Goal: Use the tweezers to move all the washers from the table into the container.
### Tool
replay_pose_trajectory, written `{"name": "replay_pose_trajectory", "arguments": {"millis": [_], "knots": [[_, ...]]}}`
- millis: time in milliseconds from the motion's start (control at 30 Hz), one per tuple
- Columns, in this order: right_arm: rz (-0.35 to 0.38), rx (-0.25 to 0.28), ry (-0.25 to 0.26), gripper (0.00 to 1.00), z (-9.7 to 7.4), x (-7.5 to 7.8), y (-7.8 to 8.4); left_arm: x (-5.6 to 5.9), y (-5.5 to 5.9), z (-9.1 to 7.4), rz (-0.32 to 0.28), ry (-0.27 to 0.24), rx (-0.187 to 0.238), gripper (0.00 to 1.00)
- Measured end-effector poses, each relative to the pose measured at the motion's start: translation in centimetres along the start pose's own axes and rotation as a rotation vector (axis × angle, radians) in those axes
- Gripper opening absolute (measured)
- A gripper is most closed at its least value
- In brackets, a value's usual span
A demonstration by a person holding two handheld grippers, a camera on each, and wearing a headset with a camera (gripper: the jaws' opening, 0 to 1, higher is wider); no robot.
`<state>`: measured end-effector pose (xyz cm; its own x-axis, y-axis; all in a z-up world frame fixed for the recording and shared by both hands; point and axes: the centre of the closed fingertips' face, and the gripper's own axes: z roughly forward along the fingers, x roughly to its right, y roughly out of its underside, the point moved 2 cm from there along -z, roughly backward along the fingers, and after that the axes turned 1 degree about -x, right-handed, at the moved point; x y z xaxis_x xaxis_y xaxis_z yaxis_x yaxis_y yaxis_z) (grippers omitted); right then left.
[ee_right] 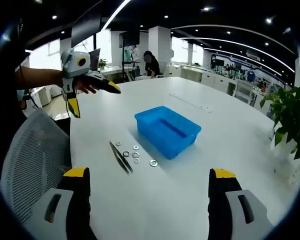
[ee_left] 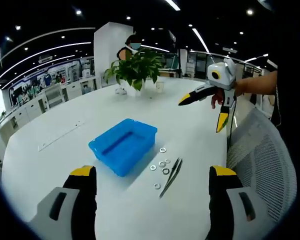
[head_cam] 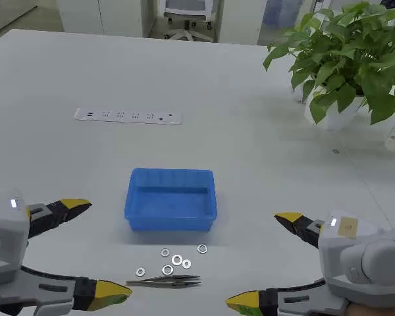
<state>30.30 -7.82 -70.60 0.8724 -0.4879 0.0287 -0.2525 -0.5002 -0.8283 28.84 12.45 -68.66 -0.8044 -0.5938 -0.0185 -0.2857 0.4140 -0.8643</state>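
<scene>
Several small metal washers (head_cam: 176, 259) lie on the white table just in front of a blue plastic container (head_cam: 171, 199), which holds nothing. Steel tweezers (head_cam: 164, 282) rest flat beside the washers, on their near side. My left gripper (head_cam: 95, 250) is open at the lower left, apart from everything. At the lower right my right gripper (head_cam: 266, 260) is open too. The left gripper view has the washers (ee_left: 162, 165), tweezers (ee_left: 171, 177) and container (ee_left: 123, 145) ahead. In the right gripper view lie the washers (ee_right: 135, 154), tweezers (ee_right: 121, 157) and container (ee_right: 167, 130).
A white power strip (head_cam: 128, 116) lies further back on the table. A potted plant (head_cam: 345, 59) stands at the far right. A mesh office chair (ee_left: 260, 175) sits at the table's near edge. Office chairs (head_cam: 184, 16) stand beyond the far edge.
</scene>
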Motion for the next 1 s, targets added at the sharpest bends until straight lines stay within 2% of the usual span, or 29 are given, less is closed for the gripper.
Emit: {"name": "replay_pose_trajectory", "arguments": {"millis": [1000], "knots": [[-0.012,0.005,-0.005,0.98,0.08,-0.05,-0.31,0.07,0.10,-0.12,0.013,0.000,-0.007,0.98]]}}
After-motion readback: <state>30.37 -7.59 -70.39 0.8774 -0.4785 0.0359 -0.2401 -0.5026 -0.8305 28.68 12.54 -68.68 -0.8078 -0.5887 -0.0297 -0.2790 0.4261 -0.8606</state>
